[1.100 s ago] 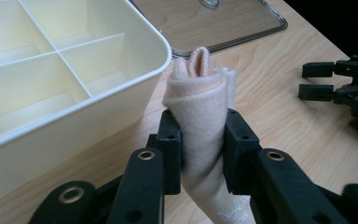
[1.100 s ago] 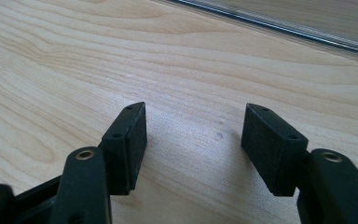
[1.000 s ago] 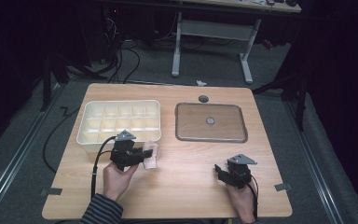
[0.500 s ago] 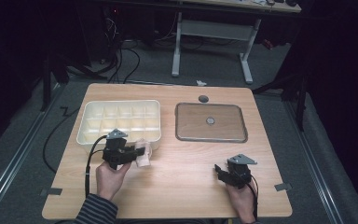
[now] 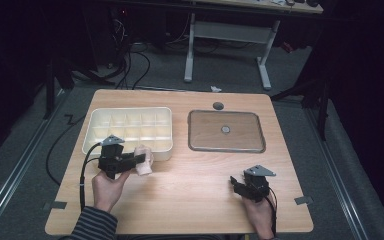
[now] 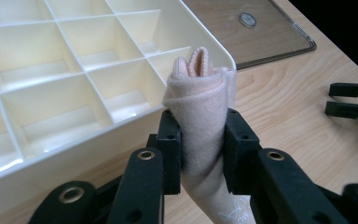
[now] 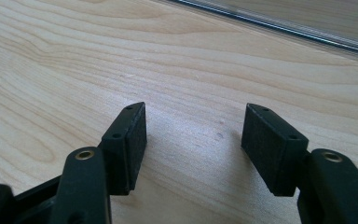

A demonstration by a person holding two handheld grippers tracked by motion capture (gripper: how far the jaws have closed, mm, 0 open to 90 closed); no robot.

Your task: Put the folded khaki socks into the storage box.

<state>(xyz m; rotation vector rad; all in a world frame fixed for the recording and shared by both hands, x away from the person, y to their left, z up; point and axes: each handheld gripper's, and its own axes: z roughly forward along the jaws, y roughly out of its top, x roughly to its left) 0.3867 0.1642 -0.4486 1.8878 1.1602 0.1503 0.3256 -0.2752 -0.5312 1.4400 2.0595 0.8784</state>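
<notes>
Soft, pale pink rolled cloth (image 6: 200, 116) is sitting clamped between the black pads of the left gripper (image 6: 200, 154), just short of the cream plastic divided tray (image 6: 74, 84) ahead. It is being carried in; next it likely needs lifting over the near wall into a compartment. Well off, the right gripper (image 7: 193, 135) is resting with jaws apart, holding nothing, on smooth wood-grain table (image 7: 121, 46).

Lab or workshop room, dim: light wooden work table (image 5: 195, 190) on grey carpeted floor (image 5: 25, 165), black cables (image 5: 140, 60) trailing behind, white-legged metal desk frame (image 5: 227, 35) at the back, grey tape marks (image 5: 302, 200) on table corners
</notes>
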